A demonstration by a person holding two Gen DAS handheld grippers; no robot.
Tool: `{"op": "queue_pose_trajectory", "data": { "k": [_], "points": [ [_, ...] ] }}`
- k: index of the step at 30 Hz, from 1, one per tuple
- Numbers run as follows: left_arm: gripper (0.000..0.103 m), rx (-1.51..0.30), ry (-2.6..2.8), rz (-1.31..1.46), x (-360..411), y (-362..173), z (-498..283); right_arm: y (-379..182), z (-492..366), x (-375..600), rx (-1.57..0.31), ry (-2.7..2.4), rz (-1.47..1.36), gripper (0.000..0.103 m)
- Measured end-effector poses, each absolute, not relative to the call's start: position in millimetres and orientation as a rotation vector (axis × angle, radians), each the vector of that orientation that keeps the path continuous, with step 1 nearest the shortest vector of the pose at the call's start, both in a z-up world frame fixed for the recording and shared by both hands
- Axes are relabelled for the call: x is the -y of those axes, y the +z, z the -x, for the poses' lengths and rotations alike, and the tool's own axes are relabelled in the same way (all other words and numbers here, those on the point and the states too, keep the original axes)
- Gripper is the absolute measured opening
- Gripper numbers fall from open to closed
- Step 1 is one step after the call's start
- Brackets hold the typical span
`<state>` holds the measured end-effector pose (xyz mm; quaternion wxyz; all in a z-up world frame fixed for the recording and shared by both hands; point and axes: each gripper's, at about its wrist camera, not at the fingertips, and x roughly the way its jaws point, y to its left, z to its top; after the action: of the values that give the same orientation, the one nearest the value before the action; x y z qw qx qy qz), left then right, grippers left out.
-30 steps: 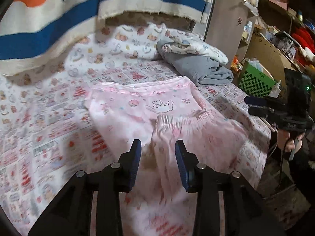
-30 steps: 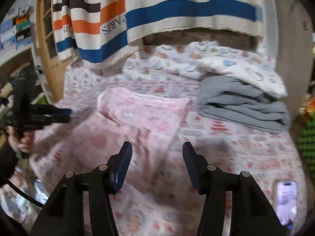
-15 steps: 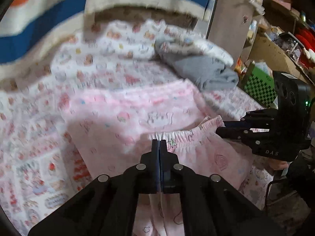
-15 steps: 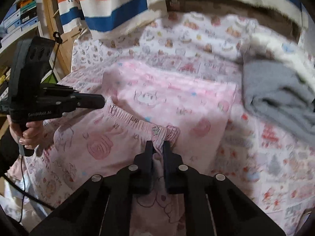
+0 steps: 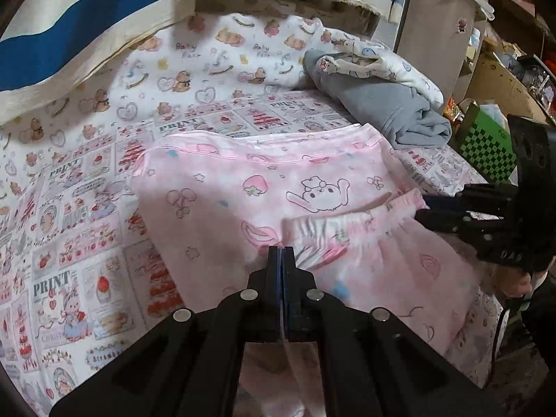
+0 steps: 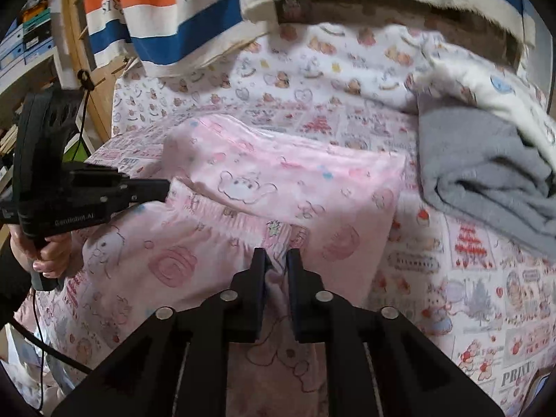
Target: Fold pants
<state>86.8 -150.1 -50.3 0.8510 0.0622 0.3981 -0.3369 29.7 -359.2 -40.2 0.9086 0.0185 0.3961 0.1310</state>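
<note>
The pink printed pants [image 5: 264, 187] lie partly folded on the bed, with the gathered waistband [image 5: 351, 224] laid across the middle. My left gripper [image 5: 282, 260] is shut on the left end of the waistband. My right gripper [image 6: 277, 260] is shut on its right end, with cloth bunched between the fingers. The pants also show in the right wrist view [image 6: 278, 180]. Each gripper shows in the other's view: the right one [image 5: 427, 213] and the left one [image 6: 163, 187], both pinching the waistband.
A grey garment [image 5: 382, 104] with a white printed cloth on it lies at the bed's far right, also in the right wrist view [image 6: 486, 173]. A striped towel [image 6: 180, 17] hangs behind the bed. Shelves and a green checkered box [image 5: 486, 149] stand beyond the right edge.
Both grippers went from open above the pants to shut on the waistband ends. They have since carried the waistband a little farther over the lower layer.
</note>
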Motion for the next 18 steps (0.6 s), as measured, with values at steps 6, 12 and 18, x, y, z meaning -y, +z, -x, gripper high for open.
{"op": "queue_pose_trajectory", "data": {
  "k": [6,12,18],
  "points": [
    [0.001,-0.758,-0.686,-0.1,125,-25,-74,-17,-12,379,-0.739,0.202,-0.045,0.031],
    [0.012,-0.651,-0.654,-0.15,111,-5,-32,7,22,382,-0.631,0.197,-0.009,0.033],
    [0.077,-0.573,-0.623,-0.183,106,-3,13,15,64,363,-0.515,0.247,0.071,0.06]
  ]
}}
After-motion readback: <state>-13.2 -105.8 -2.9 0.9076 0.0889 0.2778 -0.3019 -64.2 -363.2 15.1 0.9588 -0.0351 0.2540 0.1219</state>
